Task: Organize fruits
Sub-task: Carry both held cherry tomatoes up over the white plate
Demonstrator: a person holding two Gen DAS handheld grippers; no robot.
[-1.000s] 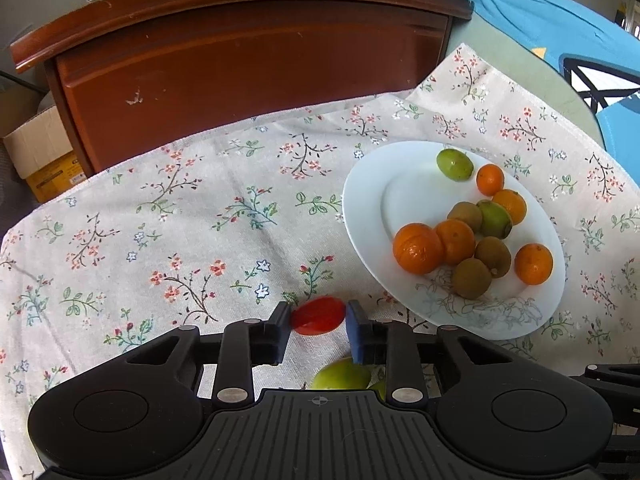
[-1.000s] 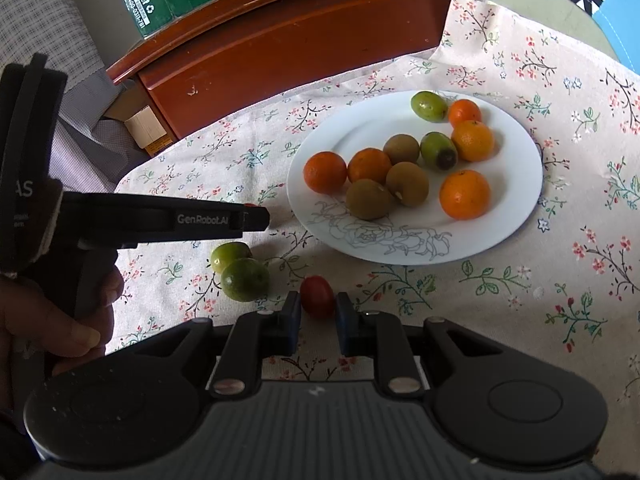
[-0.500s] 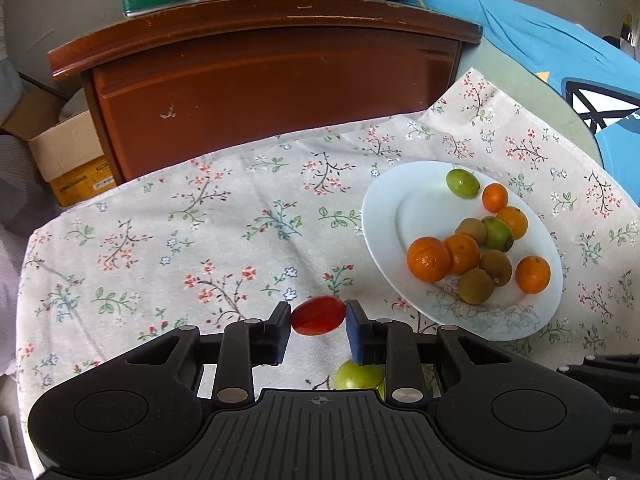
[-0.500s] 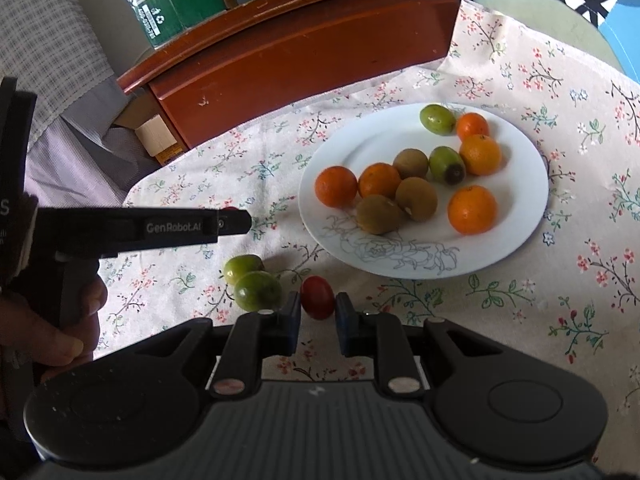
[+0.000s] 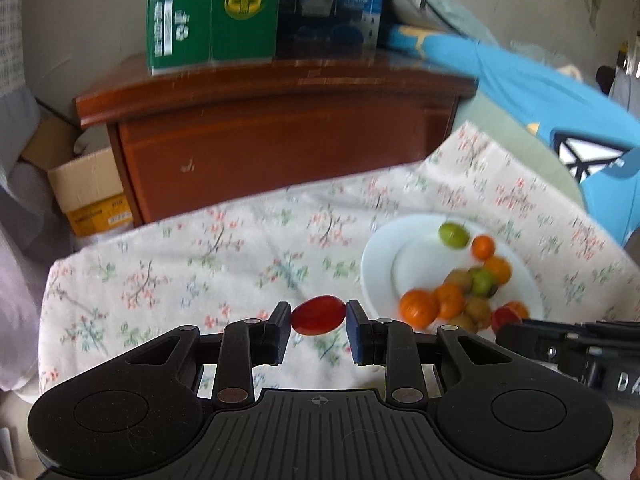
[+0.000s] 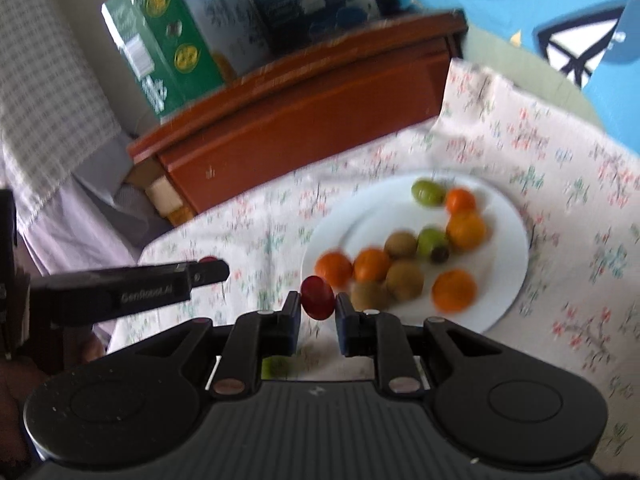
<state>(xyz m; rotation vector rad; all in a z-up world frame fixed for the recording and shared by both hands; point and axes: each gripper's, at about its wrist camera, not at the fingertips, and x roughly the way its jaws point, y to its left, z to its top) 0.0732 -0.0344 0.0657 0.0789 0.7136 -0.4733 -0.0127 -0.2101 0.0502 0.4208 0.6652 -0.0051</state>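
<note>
While both frames are blurred, the left gripper (image 5: 319, 316) is clamped on an oblong red tomato (image 5: 318, 315), held above the floral cloth (image 5: 168, 264). Right gripper (image 6: 317, 298) likewise pinches a small dark-red tomato (image 6: 317, 297), near edge of the white plate (image 6: 512, 280). Plate sits right w/ oranges (image 6: 454, 290), kiwis (image 6: 404, 280) & green fruits (image 6: 427, 192). Far side: wooden cabinet (image 5: 280, 140) w/ boxes (image 5: 212, 12) on top.
</note>
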